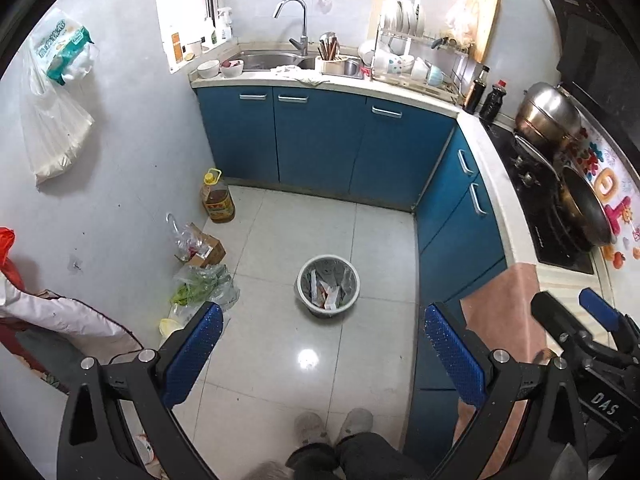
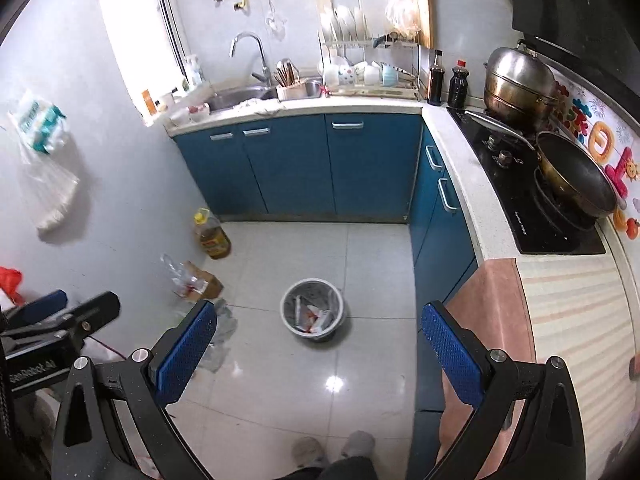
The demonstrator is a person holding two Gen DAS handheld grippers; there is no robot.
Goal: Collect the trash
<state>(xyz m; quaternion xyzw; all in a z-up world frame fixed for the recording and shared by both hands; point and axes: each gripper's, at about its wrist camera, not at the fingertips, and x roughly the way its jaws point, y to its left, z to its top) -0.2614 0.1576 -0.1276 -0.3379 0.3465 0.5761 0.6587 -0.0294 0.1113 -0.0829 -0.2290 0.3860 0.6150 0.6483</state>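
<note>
A round grey trash bin (image 1: 327,289) lined with a bag stands on the tiled floor and holds several wrappers; it also shows in the right wrist view (image 2: 312,308). My left gripper (image 1: 322,344) is open and empty, held high above the floor, nearer than the bin. My right gripper (image 2: 318,340) is open and empty at a similar height. The right gripper shows at the right edge of the left wrist view (image 1: 600,336). The left gripper shows at the left edge of the right wrist view (image 2: 56,316).
Blue cabinets (image 1: 320,140) with sink and dish rack line the back; a stove with a pan (image 2: 576,180) is on the right. An oil bottle (image 1: 217,198), a cardboard box (image 1: 206,250) and bagged greens (image 1: 204,286) sit by the left wall. The person's feet (image 1: 332,428) are below.
</note>
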